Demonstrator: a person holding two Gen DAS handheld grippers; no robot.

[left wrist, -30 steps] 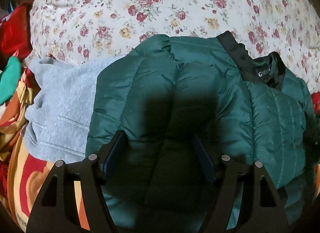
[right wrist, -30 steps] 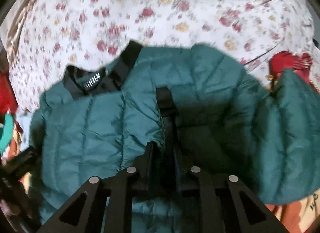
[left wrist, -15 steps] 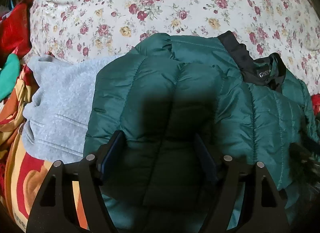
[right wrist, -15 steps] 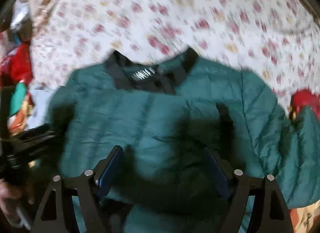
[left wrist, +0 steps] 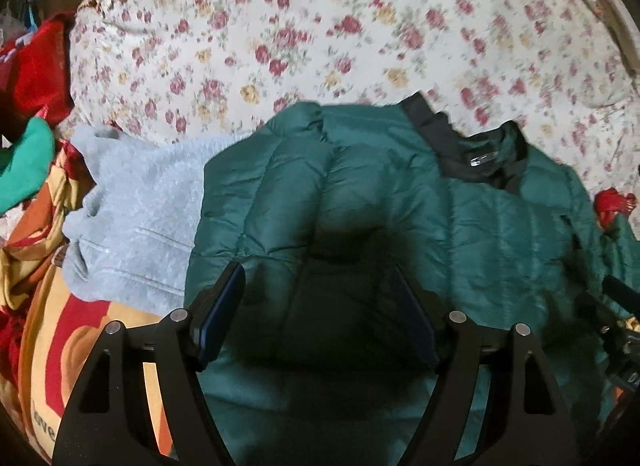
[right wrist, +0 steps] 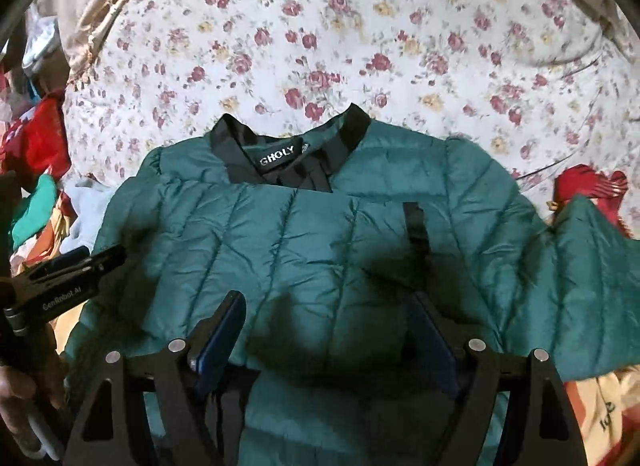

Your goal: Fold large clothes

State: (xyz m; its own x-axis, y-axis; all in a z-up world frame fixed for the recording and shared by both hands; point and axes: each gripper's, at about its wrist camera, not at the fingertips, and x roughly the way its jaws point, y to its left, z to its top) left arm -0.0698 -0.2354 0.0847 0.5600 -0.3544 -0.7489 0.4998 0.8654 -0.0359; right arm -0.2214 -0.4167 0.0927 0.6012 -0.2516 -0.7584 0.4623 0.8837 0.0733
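Observation:
A dark green quilted jacket [left wrist: 360,193] [right wrist: 280,250] lies front up on the flowered bedcover [left wrist: 320,25], its black collar [right wrist: 276,155] toward the far side. One side is folded in over the body; the other sleeve [right wrist: 580,286] trails off to the right. My left gripper [left wrist: 316,272] hovers open above the folded-in left part, with nothing between its pads. My right gripper [right wrist: 326,298] hovers open above the chest, also holding nothing. In the right wrist view the left gripper [right wrist: 68,278] shows at the left edge, with a hand below it.
A grey fleece garment [left wrist: 136,193] lies just left of the jacket, partly under it. Red cloth [left wrist: 36,69], a green piece [left wrist: 28,161] and an orange patterned blanket [left wrist: 48,346] crowd the left side. More red fabric [right wrist: 588,185] sits at the right.
My right gripper, shut on a pinch of jacket fabric a second ago, has opened, let it go and drawn back. My left gripper has lifted away slightly, still open.

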